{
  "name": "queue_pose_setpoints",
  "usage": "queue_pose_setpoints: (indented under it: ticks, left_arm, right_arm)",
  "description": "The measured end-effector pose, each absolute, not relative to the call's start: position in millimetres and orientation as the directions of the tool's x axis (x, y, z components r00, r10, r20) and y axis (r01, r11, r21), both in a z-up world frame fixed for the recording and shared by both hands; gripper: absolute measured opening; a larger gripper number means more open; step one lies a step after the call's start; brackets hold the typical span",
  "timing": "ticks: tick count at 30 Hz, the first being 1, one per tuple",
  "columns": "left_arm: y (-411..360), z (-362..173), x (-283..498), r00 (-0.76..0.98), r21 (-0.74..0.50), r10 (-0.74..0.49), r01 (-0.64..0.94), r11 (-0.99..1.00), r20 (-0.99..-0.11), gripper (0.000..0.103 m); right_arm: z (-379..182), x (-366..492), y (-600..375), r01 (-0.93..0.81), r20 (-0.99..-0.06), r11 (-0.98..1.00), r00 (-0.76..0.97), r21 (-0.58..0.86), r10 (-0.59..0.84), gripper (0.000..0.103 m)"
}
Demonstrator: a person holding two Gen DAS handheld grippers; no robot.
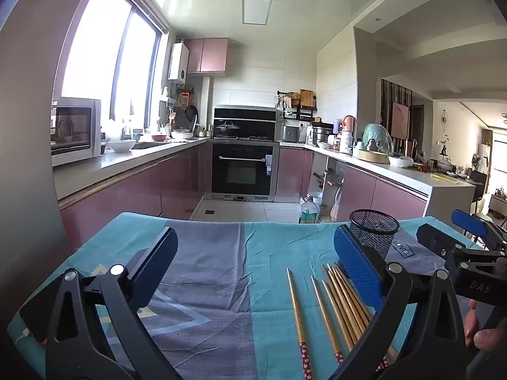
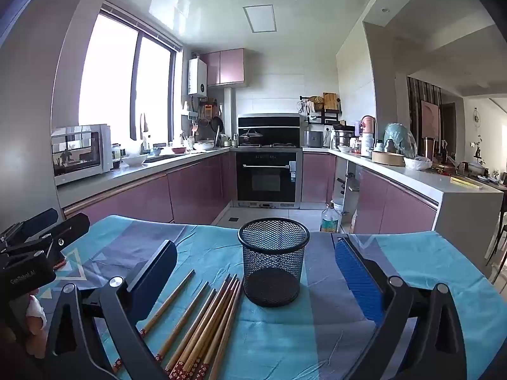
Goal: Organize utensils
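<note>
Nearest us, our left hand-held gripper (image 1: pixel 255 251) hangs wide and empty over the blue cloth on the table (image 1: pixel 209 272). Wooden chopsticks (image 2: pixel 202 319) lie loose beside the upright black mesh cup (image 2: pixel 273 261), which stands between the wide, empty right hand-held gripper (image 2: pixel 256 264) fingers.

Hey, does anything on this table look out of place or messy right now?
Only the chopsticks: they lie loose and fanned out on the cloth beside the mesh cup, which stands upright and empty. Nothing looks spilled or damaged. The cloth is just a bit wrinkled.
</note>
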State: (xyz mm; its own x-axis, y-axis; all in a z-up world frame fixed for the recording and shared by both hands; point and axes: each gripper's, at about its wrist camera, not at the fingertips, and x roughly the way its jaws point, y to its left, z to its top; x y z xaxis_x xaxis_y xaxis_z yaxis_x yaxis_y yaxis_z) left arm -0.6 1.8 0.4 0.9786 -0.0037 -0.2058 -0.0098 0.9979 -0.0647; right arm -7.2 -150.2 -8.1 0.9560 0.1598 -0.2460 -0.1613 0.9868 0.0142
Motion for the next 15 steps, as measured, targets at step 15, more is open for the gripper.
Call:
queue_pose_setpoints:
  ticks: [15]
  left_arm:
    - [-2.4, -3.9, 0.7, 0.980, -0.040, -0.016, 0.009, 0.999, -0.198, 0.097]
  right_arm:
    - [-7.4, -12.4, -146.4, -0.164, -0.230, 0.986, 0.960, 0.001, 0.160, 0.097]
